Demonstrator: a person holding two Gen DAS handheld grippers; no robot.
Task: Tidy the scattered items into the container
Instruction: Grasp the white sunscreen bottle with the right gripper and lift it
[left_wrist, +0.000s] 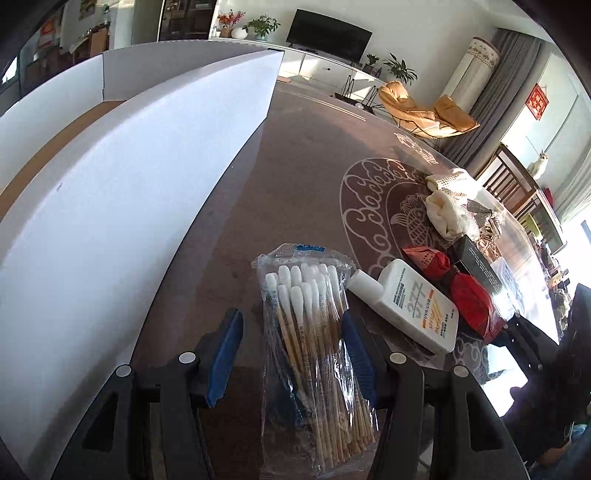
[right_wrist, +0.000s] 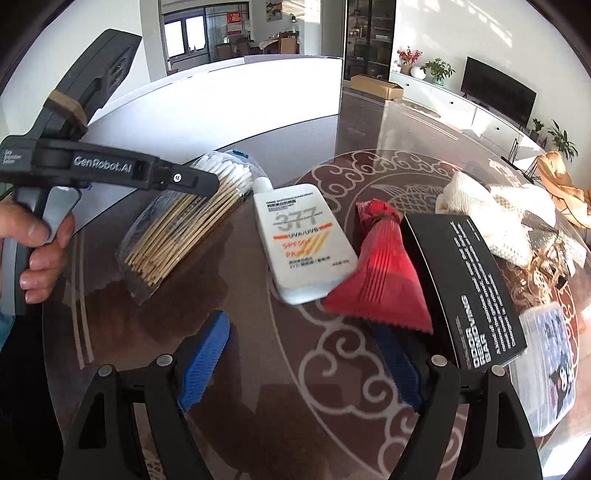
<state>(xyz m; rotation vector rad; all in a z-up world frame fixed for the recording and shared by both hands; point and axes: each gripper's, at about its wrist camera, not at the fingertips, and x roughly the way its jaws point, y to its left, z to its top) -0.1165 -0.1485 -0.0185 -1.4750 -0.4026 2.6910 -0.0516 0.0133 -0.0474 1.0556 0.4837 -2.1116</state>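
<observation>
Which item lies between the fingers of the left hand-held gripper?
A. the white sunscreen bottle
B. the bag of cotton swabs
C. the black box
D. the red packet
B: in the left wrist view the bag of cotton swabs sits between the blue fingers of the left hand-held gripper, while the white sunscreen bottle lies beside it on the table.

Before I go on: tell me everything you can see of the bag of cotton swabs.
The clear crinkly plastic bag of wooden-stick cotton swabs has a blue printed strip at its top; white tips bunch at that end. It lies flat on the brown patterned table, between the left gripper's blue pads, one pad touching its side. The white sunscreen bottle lies just beside it; contact unclear.
</observation>
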